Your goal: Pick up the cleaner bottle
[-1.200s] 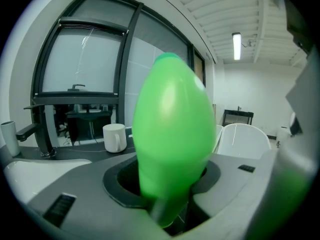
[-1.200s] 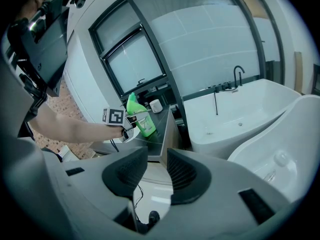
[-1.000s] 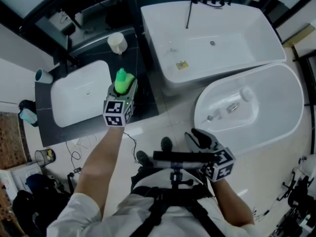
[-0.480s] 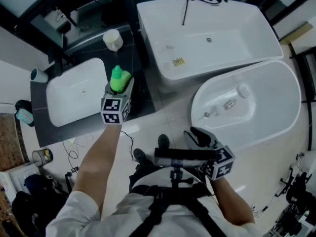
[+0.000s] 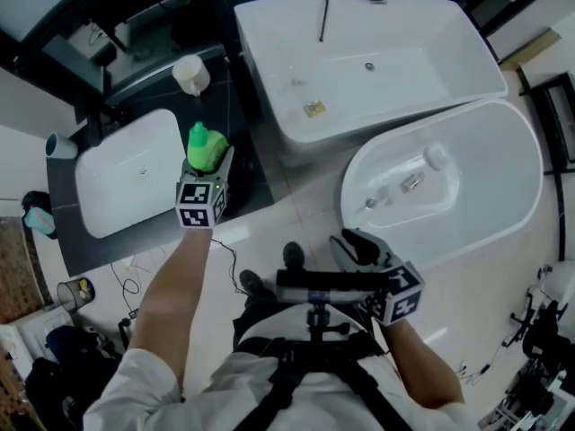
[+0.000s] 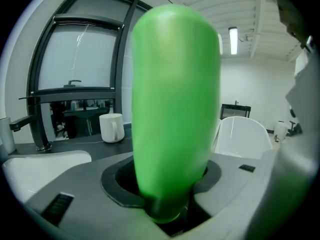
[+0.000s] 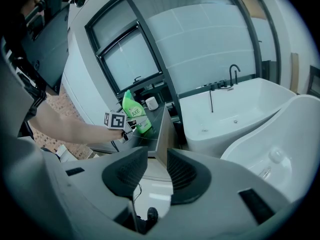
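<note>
Room is tight here: the cleaner bottle (image 5: 205,146) is on the narrow strip of dark surface (image 5: 247,182) just right of the basin (image 5: 126,182), and the surface's right edge is close beyond it. Past the basin's far right corner stands a white mug (image 5: 190,74), well apart from the bottle. Further right of the basin, beyond that edge, sits a rectangular bathtub (image 5: 359,61) with an oval tub (image 5: 449,178) in front of it, and pale floor (image 5: 296,232) lies open between them and the person.

The bottle is smooth, bright green plastic, rounded and upright, with a label on its side. The basin is glossy white and rectangular with soft corners, and the surface is dark and slightly reflective. I cannot tell whether the bottle's base rests on the surface or hangs just over it.

The left gripper (image 5: 211,162) reaches out on a bare, nearly straight forearm (image 5: 175,285), tipped a little downward. Its fingers have just been easing wider, with the bottle between them, and both dark pads lie against its flanks. The right gripper (image 5: 358,248) hangs low over the floor, well right of the basin and close to the person's body. Its fingers are parted and have nothing between them.
</note>
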Demonstrator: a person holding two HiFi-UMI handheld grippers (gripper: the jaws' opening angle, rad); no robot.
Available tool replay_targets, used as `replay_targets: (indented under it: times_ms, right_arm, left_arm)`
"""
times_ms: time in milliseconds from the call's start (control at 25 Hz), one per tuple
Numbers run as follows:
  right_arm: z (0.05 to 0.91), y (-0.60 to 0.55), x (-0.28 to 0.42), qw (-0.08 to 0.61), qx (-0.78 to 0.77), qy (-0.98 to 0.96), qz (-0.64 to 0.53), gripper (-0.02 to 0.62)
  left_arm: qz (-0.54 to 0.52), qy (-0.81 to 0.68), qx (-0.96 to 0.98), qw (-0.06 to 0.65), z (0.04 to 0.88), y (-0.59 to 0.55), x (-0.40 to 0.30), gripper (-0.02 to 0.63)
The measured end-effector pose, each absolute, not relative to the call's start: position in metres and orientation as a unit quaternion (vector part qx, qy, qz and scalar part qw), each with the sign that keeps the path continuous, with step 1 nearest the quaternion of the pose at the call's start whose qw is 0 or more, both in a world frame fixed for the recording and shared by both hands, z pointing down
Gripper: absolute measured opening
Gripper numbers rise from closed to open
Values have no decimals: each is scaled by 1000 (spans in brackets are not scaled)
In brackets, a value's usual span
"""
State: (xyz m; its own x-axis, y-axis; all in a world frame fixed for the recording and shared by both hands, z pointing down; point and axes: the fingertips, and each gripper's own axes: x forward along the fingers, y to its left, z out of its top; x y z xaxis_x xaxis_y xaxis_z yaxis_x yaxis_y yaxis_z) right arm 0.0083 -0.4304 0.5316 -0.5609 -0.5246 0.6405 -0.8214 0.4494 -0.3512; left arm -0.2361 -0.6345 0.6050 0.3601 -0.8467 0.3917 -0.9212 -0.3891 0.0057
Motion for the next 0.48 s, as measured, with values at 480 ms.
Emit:
replay_targets:
  times_ms: [480]
  right_arm:
    - [536,-427,10,232,412,-815,334,126]
  left_arm:
    - [156,-542,817,119,610,-637,-233,190]
